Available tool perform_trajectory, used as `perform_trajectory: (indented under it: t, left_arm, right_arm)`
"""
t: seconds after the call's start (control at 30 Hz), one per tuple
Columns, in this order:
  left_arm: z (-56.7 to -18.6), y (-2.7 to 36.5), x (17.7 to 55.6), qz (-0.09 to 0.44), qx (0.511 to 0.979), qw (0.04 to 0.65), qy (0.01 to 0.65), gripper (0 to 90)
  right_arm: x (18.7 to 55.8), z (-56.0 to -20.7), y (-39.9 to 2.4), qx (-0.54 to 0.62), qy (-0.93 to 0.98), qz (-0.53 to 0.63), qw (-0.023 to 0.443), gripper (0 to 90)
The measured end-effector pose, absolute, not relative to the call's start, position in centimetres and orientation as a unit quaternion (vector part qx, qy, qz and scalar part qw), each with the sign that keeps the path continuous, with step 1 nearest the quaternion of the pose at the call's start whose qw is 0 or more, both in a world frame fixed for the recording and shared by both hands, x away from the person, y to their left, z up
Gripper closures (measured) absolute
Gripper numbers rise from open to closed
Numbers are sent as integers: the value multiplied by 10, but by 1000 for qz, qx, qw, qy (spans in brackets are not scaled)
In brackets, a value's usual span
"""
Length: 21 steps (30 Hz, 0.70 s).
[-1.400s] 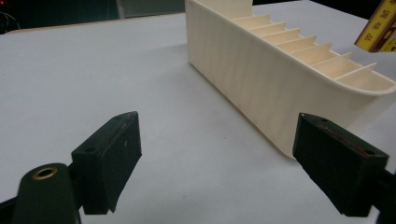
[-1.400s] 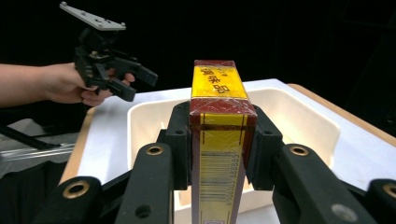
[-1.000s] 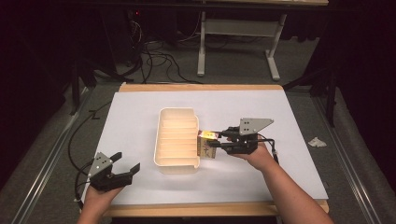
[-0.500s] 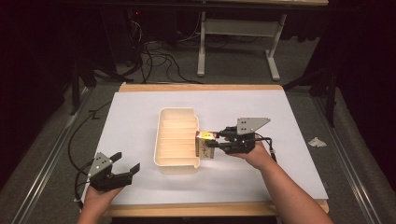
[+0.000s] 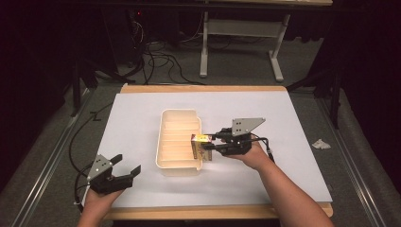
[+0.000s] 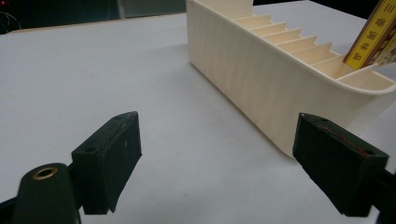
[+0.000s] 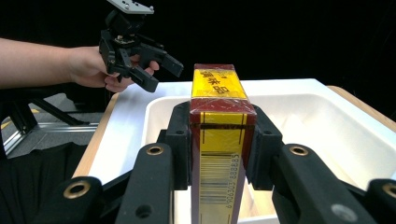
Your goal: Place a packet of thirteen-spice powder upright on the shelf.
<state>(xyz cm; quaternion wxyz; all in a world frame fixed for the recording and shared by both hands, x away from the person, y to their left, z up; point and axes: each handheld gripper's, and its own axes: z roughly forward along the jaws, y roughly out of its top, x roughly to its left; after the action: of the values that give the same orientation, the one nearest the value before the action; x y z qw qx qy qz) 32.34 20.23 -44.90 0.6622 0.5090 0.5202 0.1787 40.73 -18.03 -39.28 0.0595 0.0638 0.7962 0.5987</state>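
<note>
Dark room, white sheet [image 5: 142,113] over the table. On it, a cream tray [image 5: 166,142] with slats. Right gripper [image 5: 211,144] clamped on a red-and-yellow box [image 7: 218,140], upright at the tray's near right edge. Left gripper [image 5: 124,170] wide open, holding nothing, well apart at the near left corner. Risks: catching the box's bottom on the rim or a slat; shoving the unbraced tray sideways; jamming through tilt.

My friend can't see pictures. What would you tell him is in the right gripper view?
Two black jaws of the right gripper squeeze a tall red and yellow box with a barcode, held over a cream tray. Farther back on the left, a hand holds the left gripper, its jaws open.
</note>
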Motion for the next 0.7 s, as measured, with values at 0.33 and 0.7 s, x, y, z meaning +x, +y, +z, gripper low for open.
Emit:
perform_trajectory:
  t: [0.33,0.7]
  left_arm:
    - [-449,202,324,177,510,662,520,161]
    - [-449,202,323,177,508,663,520,161]
  right_arm:
    - [412,-394,-169,57,795,602,48,688]
    - [414,-396,-151,48,804,591,50,687]
